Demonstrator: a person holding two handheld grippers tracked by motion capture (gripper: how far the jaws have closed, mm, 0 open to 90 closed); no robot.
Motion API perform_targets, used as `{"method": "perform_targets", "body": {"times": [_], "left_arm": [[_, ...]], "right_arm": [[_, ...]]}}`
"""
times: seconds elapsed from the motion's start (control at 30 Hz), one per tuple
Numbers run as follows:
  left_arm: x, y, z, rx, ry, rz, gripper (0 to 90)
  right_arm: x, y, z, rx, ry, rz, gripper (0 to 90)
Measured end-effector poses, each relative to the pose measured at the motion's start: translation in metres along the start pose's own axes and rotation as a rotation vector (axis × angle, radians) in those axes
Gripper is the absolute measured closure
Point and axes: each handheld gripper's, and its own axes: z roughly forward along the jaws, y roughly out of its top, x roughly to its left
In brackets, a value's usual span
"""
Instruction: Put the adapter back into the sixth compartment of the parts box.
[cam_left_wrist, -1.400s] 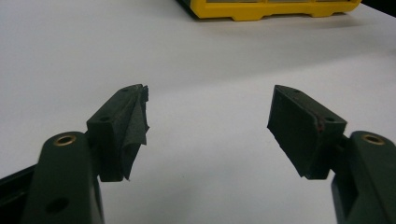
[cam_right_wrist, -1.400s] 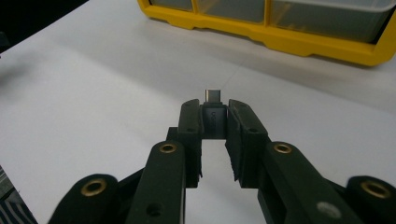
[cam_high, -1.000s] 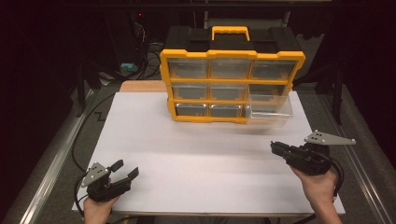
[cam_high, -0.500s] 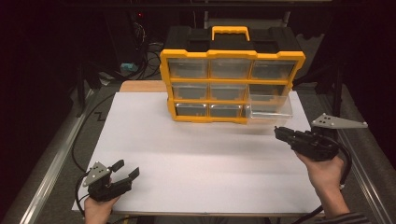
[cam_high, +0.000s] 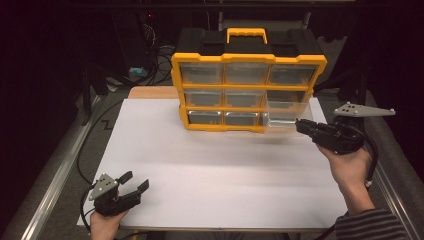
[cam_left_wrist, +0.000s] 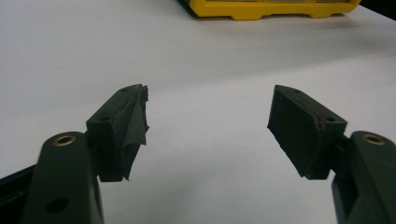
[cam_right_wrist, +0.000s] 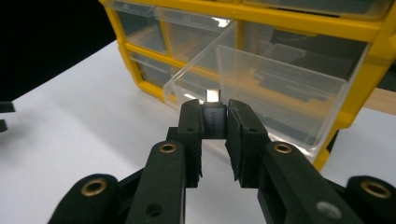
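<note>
Right gripper (cam_right_wrist: 214, 122) has risen off the bench (cam_high: 200, 165) and closed in on the organizer (cam_high: 248, 92); it now sits level with the pulled-out clear drawer (cam_right_wrist: 261, 88). Likely the drop-in comes next.

Its fingers (cam_right_wrist: 190, 126) are nearly together, pinching a small dark USB adapter (cam_right_wrist: 213, 114), metal plug pointing ahead at the drawer just beyond the tips.

Left gripper (cam_left_wrist: 208, 123): fingers wide apart, nothing between them, white bench below.

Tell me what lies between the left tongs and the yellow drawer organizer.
Nothing: only bare white tabletop runs from the open left tongs to the yellow drawer organizer, as the high view shows; the left gripper view agrees.
</note>
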Motion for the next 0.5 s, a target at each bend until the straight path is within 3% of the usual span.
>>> {"method": "perform_targets", "body": {"times": [0.5], "left_arm": [[0.000, 0.000, 0.000, 0.001, -0.002, -0.002, 28.9]], "right_arm": [[-0.013, 0.022, 0.027, 0.051, -0.083, -0.002, 76.8]]}}
